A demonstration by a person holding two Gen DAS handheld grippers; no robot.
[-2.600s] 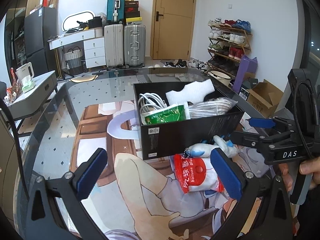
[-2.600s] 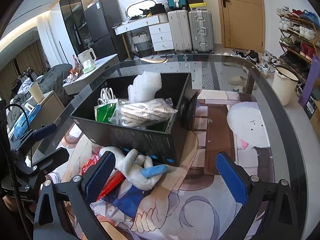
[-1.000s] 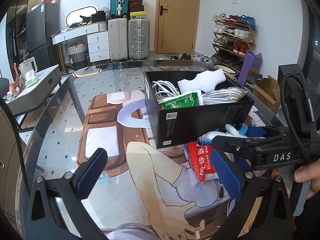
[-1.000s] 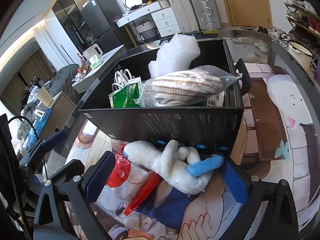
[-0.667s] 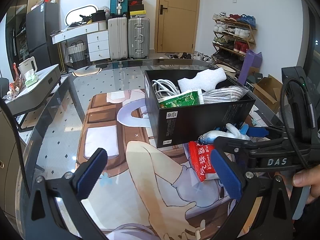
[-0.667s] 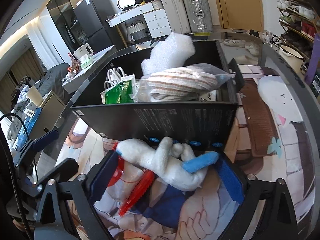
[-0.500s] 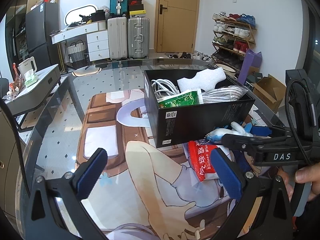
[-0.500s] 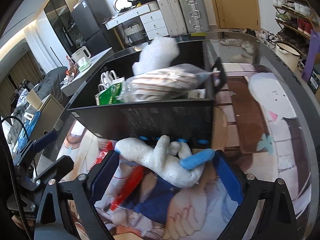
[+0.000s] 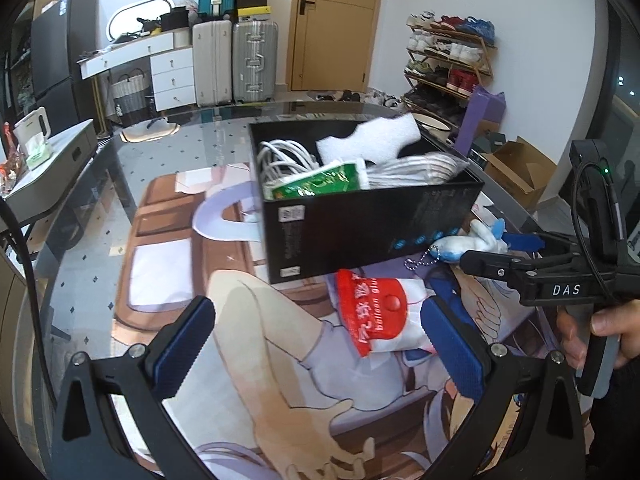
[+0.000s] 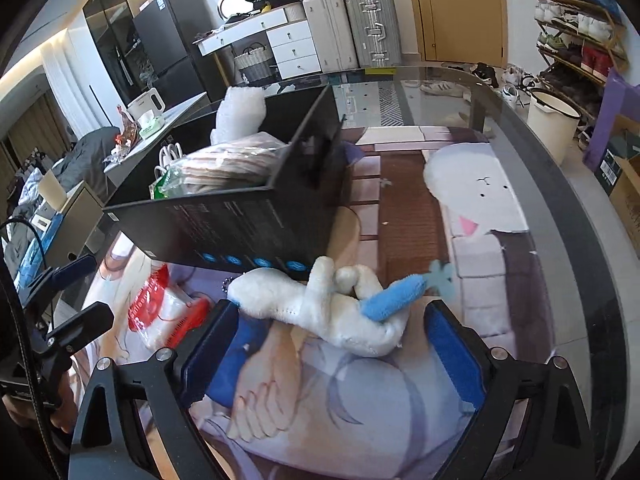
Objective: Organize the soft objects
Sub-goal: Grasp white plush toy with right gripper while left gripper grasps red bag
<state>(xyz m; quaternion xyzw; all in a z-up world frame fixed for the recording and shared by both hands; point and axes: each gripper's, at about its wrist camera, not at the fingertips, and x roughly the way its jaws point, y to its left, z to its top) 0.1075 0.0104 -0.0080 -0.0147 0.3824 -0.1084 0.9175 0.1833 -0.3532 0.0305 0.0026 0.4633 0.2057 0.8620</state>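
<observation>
Currently, the landmark is the black cardboard box [image 9: 368,220], sitting on the printed anime mat [image 9: 248,344] that covers the glass table [image 10: 532,128]. Inside the box: a coil of white cables [image 9: 282,158], a green packet [image 9: 316,184], a white foam piece [image 9: 370,140] and a bagged striped fabric bundle [image 10: 232,168].

White plush toy [image 10: 320,308] with a blue limb lies on the mat just in front of the box's near long wall, its paw touching that wall. A bead chain [image 9: 418,258] hangs from the toy's end nearest the red packet.

Red-and-white balloon packet [image 9: 374,316] lies on the mat beside the box's front corner, next to the plush.

Right gripper [image 10: 332,344]: jaws spread wide, one blue pad on each side of the plush, the left pad close against the toy's head end; the other pad stands apart from it. Not clamped.

Left gripper [image 9: 320,348]: jaws wide, nothing between them; its right pad sits just beside the balloon packet, on the side away from the box.
</observation>
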